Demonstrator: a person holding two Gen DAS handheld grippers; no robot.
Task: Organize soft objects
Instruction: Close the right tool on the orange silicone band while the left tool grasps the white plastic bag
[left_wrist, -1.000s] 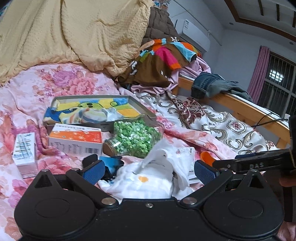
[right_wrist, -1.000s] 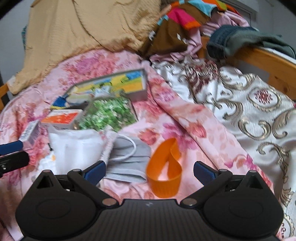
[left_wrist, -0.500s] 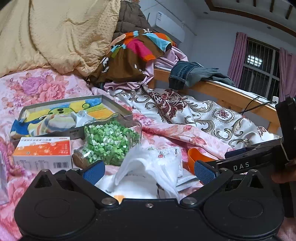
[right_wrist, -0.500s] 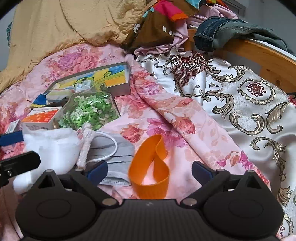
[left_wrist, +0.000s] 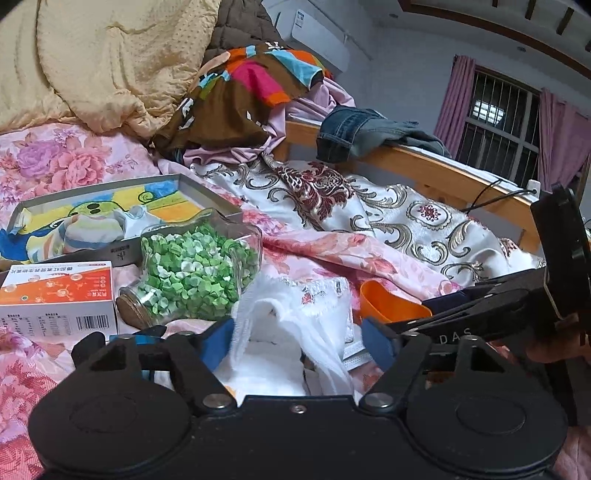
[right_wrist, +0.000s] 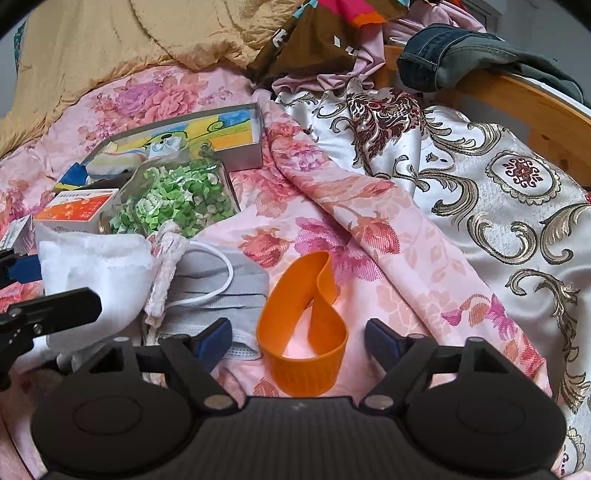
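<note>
Cloth (left_wrist: 280, 354) sits between the closing left gripper (left_wrist: 299, 341), pads not yet pressing; band (right_wrist: 306, 328) likewise within the closing right gripper (right_wrist: 299, 341). Both pickups underway; the tray (left_wrist: 207, 192) waits at eleven o'clock.

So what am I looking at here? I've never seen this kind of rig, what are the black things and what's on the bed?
No robot: a person holds a two-finger gripper in each hand, each with a fisheye camera looking along its fingers. The left gripper is closing around a white cloth, pads not visibly pressing yet. The right gripper is closing around an orange band, not yet squeezing it. Also on the floral bedspread: a grey mask, a jar of green paper stars, a box, a tray.
</note>
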